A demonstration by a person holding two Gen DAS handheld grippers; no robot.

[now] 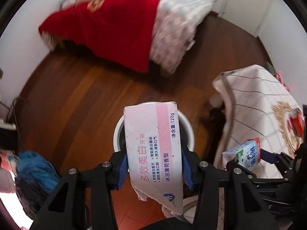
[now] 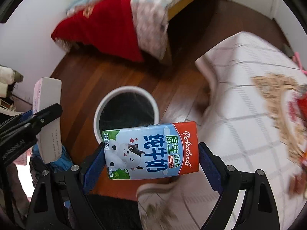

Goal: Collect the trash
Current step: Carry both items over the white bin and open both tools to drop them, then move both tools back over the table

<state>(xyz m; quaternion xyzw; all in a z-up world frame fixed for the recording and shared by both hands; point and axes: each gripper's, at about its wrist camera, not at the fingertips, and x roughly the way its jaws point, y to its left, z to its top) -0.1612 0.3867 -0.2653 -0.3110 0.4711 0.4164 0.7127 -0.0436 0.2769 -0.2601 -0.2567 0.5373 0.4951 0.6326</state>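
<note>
My left gripper is shut on a pink and white toothpaste box, which stands upright between the blue pads above a white round bin on the wooden floor. The same box shows at the left of the right wrist view. My right gripper is shut on a small blue and red milk carton, held sideways by its two ends. This carton hangs just in front of the white bin, whose dark inside shows. The carton also appears at the right of the left wrist view.
A bed with a red blanket and a pale checked cover lies beyond the bin. A white checked cloth drapes over furniture at the right. Blue fabric is heaped at the lower left. White walls ring the floor.
</note>
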